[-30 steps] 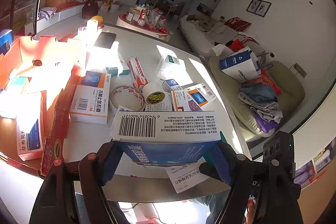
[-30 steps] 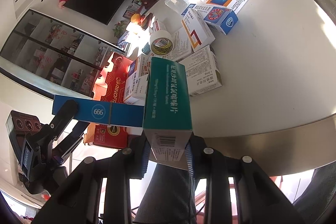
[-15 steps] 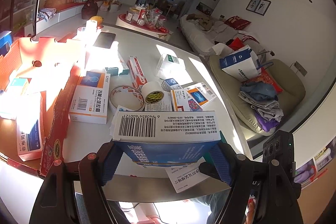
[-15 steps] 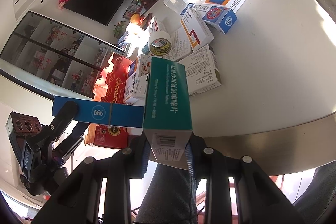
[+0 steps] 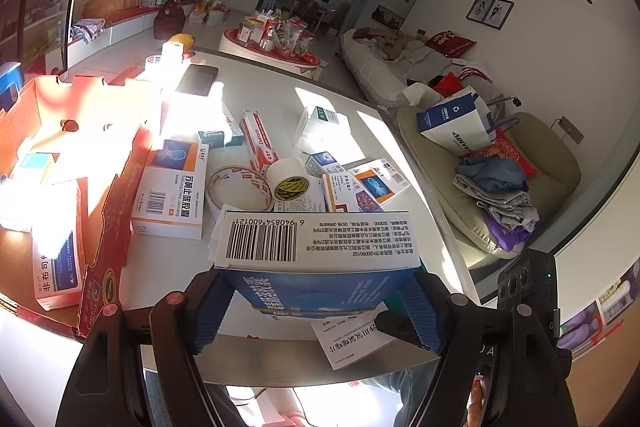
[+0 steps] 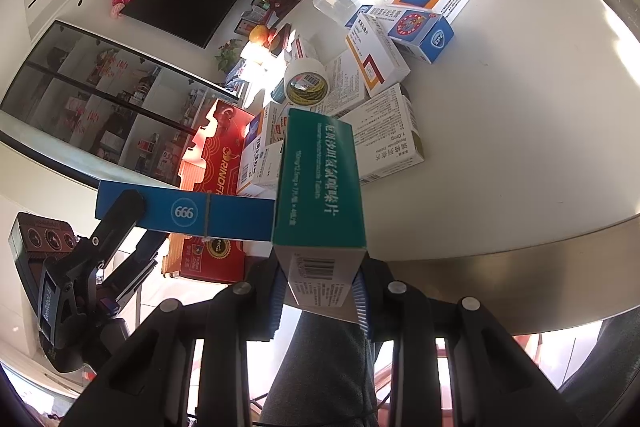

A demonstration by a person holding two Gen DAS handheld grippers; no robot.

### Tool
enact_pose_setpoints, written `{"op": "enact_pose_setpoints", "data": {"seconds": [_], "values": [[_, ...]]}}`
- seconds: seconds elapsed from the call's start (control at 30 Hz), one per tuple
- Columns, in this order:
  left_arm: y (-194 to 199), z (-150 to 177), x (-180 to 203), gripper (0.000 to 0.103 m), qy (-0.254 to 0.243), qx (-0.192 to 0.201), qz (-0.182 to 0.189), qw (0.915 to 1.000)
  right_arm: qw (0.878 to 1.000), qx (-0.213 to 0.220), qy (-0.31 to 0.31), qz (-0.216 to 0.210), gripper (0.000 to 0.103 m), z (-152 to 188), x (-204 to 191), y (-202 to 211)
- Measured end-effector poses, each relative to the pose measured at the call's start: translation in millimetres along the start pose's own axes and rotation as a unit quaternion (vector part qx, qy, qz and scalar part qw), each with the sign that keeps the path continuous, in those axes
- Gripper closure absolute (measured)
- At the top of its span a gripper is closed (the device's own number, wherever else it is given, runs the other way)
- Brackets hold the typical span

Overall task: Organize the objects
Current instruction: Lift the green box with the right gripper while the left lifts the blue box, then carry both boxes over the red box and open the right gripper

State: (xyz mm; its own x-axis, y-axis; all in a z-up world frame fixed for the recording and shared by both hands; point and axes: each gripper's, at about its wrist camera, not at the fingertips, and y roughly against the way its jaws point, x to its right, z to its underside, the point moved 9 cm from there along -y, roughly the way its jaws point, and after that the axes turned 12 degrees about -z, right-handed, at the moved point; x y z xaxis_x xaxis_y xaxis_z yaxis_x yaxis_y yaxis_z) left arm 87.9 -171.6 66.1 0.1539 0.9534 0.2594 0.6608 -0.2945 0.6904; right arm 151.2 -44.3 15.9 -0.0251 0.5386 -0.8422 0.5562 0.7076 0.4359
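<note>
While both boxes hang clear of the desk, I read this as a carry step, with each tool loaded and nothing set down yet. My left gripper has its fingers spread wide and pressed on the 2 short ends of the blue-and-white cardboard medicine box with the barcode, so the long box sits crosswise between them with the barcode panel facing up; gripping it across its length keeps it level. My right gripper has its fingers drawn narrow on the teal cardboard tablet box, which points straight ahead along them, held by its thin sides near the barcode end.

Ahead of the left fingers lies the clutter to be sorted: an orange-and-white flat medicine carton, a clear tape ring and a white tape roll with a yellow-black core just beside it. To the left of those fingers stands the open red cardboard box, already holding a few cartons, which I judge to be the collecting place.

The right view shows the blue box just left of the teal one, their ends appearing to meet; I cannot tell whether they touch. I would take the left load into the red box first.
</note>
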Motion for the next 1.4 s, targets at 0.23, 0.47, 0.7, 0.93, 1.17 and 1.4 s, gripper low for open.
{"op": "enact_pose_setpoints", "data": {"seconds": [0.23,0.47,0.7,0.93,1.17,1.4], "values": [[0.1,0.1,0.1,0.022,-0.001,0.0,0.0,1.0,1.0,0.0,0.0,0.0,0.075,-0.3,-0.5,-0.9],[0.1,0.1,0.3,0.022,-0.001,0.0,0.0,1.0,1.0,-0.001,0.0,0.0,0.075,-0.5,-1.1,-1.4],[1.3,-1.0,-1.0,0.022,0.0,0.002,0.0,1.0,1.0,-0.001,-0.001,0.001,0.075,0.8,-2.4,-2.0],[2.8,-3.0,-2.2,0.022,0.001,0.004,0.001,1.0,1.0,0.0,-0.001,0.001,0.075,-0.1,-1.7,-1.9],[10.0,-9.2,-8.5,0.022,0.007,0.019,-0.003,0.9998,1.0,0.001,0.003,0.0,0.075,-1.9,-3.7,-2.1],[26.3,-24.3,-25.4,0.022,0.027,0.048,-0.014,0.9984,0.999,-0.012,0.026,-0.015,0.074,-9.7,-26.7,-14.6]]}}
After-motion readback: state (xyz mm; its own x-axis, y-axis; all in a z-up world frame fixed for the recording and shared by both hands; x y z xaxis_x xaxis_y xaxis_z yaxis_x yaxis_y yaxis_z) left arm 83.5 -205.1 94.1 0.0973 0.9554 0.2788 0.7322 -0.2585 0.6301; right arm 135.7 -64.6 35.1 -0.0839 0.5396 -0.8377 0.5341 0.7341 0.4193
